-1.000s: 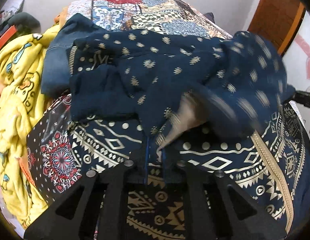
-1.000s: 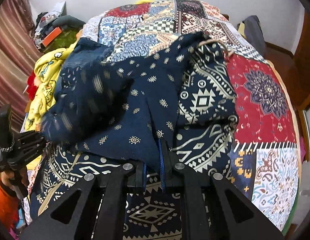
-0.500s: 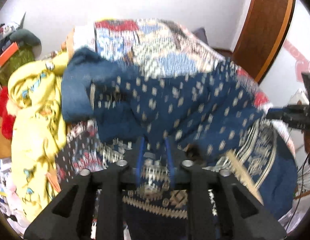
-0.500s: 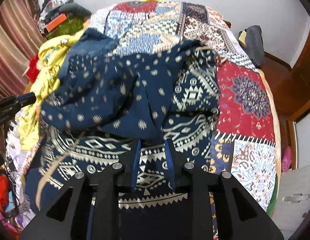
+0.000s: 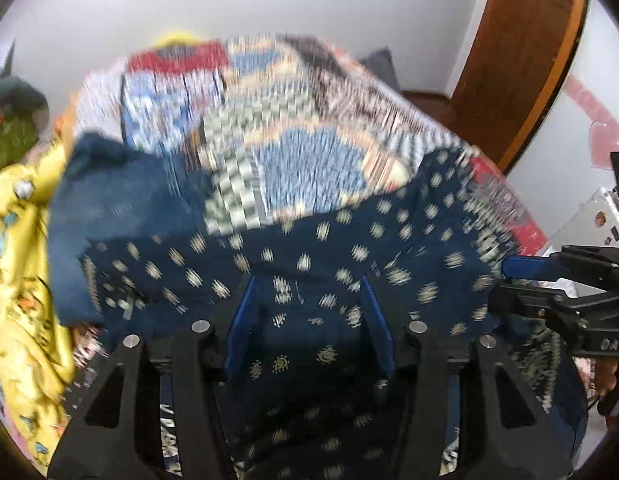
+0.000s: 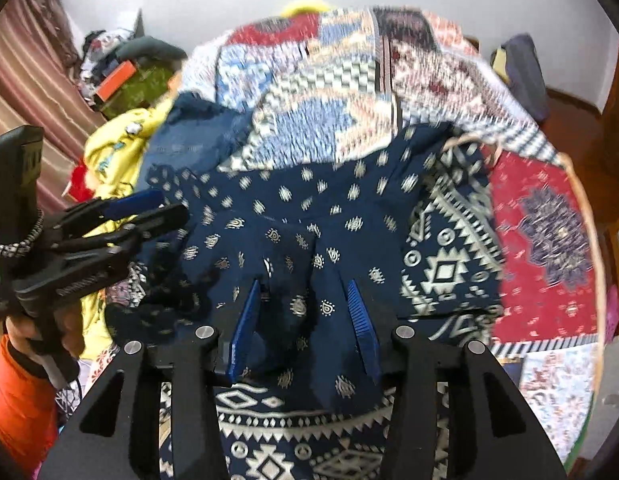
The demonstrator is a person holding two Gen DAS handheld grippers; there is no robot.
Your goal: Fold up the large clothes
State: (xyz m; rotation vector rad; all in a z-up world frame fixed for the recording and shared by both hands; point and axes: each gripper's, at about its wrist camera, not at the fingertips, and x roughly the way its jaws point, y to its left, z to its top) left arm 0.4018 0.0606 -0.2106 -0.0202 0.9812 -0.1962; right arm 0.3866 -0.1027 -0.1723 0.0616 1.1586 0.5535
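A large navy garment with small cream motifs and a broad cream geometric border lies bunched on the patchwork bedspread; it also fills the left wrist view. My left gripper is open, its blue pads spread wide over the navy cloth, holding nothing. My right gripper is open too, its pads apart above the cloth. Each gripper shows in the other's view: the left one at the left edge, the right one at the right edge.
A yellow printed garment and a blue denim piece lie on the left of the bed. A wooden door stands at the right. Cluttered items and a striped curtain are at the far left.
Both grippers have opened and let go of the navy garment, which now lies spread lower on the bed. Both have pulled back and tilted up, showing more wall.
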